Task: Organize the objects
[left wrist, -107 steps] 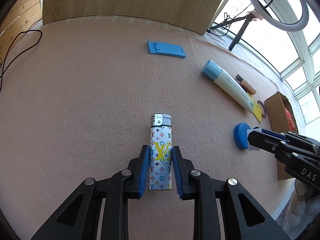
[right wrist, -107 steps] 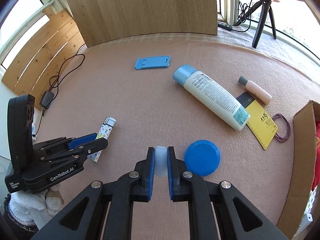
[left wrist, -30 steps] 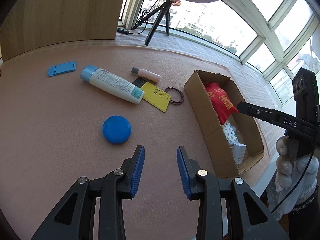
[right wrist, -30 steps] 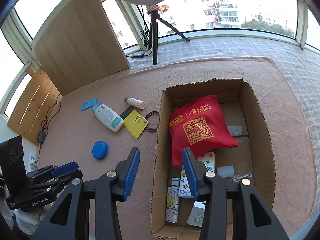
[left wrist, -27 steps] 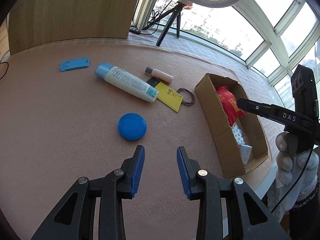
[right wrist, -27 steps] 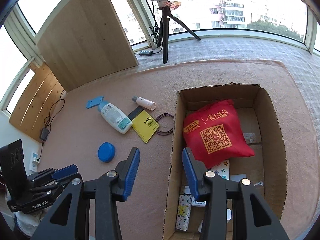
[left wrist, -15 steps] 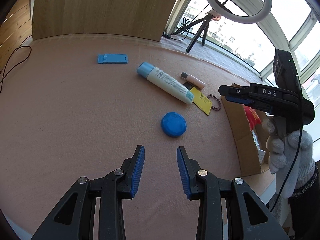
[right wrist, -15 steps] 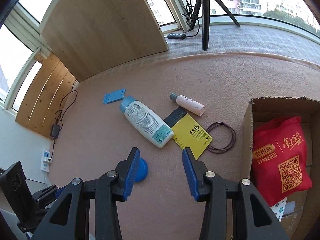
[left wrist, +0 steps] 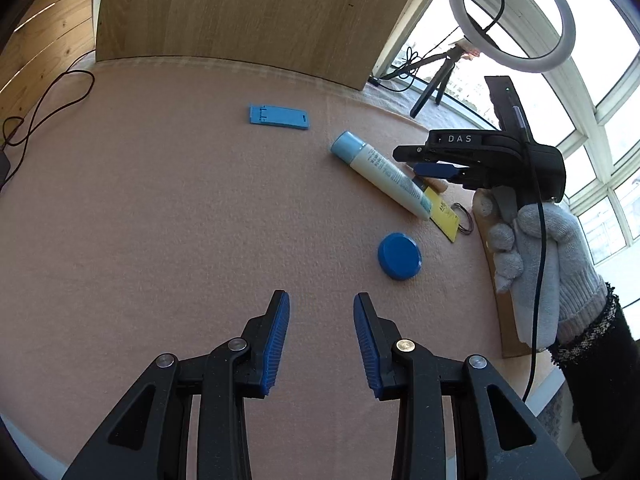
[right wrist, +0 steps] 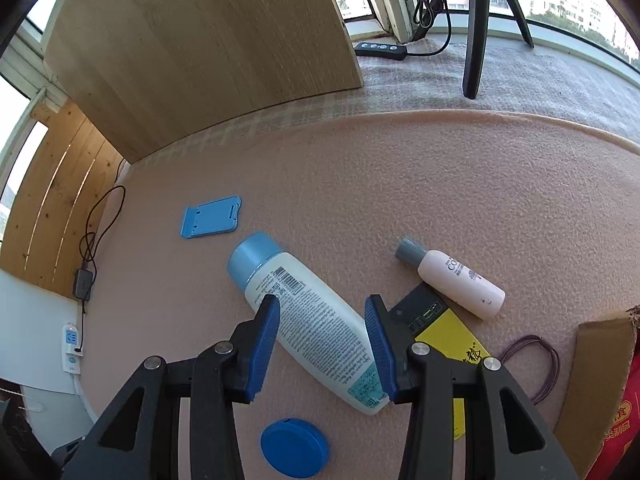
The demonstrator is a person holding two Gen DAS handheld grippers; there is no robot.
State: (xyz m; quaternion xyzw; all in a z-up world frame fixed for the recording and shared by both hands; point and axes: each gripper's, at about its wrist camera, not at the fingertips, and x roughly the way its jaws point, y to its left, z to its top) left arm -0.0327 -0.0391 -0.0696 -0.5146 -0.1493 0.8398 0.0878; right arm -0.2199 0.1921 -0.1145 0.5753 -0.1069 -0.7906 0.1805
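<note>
Right gripper [right wrist: 320,344] spread wide, astride the lotion bottle [right wrist: 308,324] lying at mat centre-right; left gripper [left wrist: 320,340] wide, empty, near the blue lid [left wrist: 399,256]. Risk: round bottle rolling or slipping sideways if clamped off-centre.

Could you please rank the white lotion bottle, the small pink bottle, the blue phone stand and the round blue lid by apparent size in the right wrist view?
1. White lotion bottle, clearly largest.
2. Small pink bottle.
3. Blue phone stand and round blue lid look alike; the lid lies nearer the camera, so I would not rank them.
</note>
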